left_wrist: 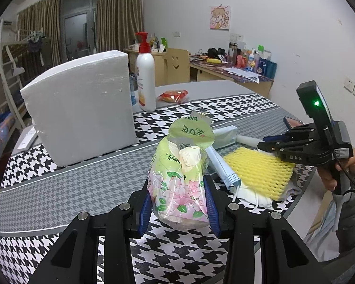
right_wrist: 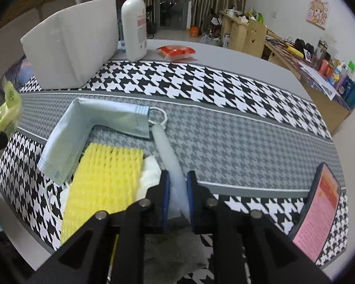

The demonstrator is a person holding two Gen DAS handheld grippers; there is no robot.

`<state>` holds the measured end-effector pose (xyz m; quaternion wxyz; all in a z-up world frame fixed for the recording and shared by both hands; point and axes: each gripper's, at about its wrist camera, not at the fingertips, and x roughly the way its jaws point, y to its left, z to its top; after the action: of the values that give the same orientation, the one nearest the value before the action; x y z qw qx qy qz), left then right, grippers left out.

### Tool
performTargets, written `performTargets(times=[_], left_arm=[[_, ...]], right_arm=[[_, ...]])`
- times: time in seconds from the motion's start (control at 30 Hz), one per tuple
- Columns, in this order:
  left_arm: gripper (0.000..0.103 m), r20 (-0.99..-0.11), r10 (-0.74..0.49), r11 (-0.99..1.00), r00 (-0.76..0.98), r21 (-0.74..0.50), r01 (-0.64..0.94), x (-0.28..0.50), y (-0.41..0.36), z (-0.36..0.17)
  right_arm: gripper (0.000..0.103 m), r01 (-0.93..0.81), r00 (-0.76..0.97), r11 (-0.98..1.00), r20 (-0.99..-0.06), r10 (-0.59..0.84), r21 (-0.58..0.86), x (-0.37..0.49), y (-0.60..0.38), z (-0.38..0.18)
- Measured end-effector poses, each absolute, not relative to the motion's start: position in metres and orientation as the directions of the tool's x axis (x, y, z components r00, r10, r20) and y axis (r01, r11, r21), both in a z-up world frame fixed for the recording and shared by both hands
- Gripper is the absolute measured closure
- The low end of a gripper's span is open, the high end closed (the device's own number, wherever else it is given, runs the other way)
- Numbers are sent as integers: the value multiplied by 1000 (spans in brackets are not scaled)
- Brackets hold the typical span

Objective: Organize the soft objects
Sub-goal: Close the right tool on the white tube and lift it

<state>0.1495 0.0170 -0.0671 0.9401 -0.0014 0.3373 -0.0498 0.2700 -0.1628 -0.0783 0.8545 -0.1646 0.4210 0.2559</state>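
Tissues first: your left tool (left_wrist: 181,209) is clamping the flowered tissue pack (left_wrist: 179,179) between its blue pads, holding it upright over the houndstooth desk (left_wrist: 66,189). Your right tool (right_wrist: 178,195) is pinching a pale translucent tube (right_wrist: 169,152) that is reaching ahead of it toward the blue face mask (right_wrist: 82,130). Just left of that tool, the yellow foam net (right_wrist: 101,184) is lying on white cloth.
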Motion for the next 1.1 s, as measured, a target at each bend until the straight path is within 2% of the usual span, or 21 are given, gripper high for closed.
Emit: performTargets(times=[0.07,0.13,0.33,0.6,0.67,0.7,0.83,1.1], left_arm=[[61,-634,-93,995,767,-35,92,150,17,-68],[61,-636,-90,996,766,-35,88,151,18,-68],[61,-638,-85,996,765,-36,80,154,21,-69],[61,-642,-82,996,762,-39,75,158,24,-71],[61,-644,-83,996,761,-41,74,159,25,-72],[61,-644,-83,996,760,-41,74,160,24,-72],[61,-645,-86,996,760,-41,77,160,24,-73],[61,-638,-90,996,765,-39,85,158,24,-71]], right_arm=[[79,-582,523,810,-796,304,-73,268,-162,-74],[70,-588,521,806,-794,313,-68,268,-161,-70],[69,-609,526,790,-780,339,-67,269,-154,-62],[69,-631,458,774,-830,318,-53,291,-141,-82],[71,-636,447,770,-835,322,-43,292,-140,-83],[78,-640,446,767,-835,323,-45,292,-139,-83],[90,-638,449,770,-826,341,-28,290,-141,-78],[90,-621,461,782,-832,308,-55,297,-142,-80]])
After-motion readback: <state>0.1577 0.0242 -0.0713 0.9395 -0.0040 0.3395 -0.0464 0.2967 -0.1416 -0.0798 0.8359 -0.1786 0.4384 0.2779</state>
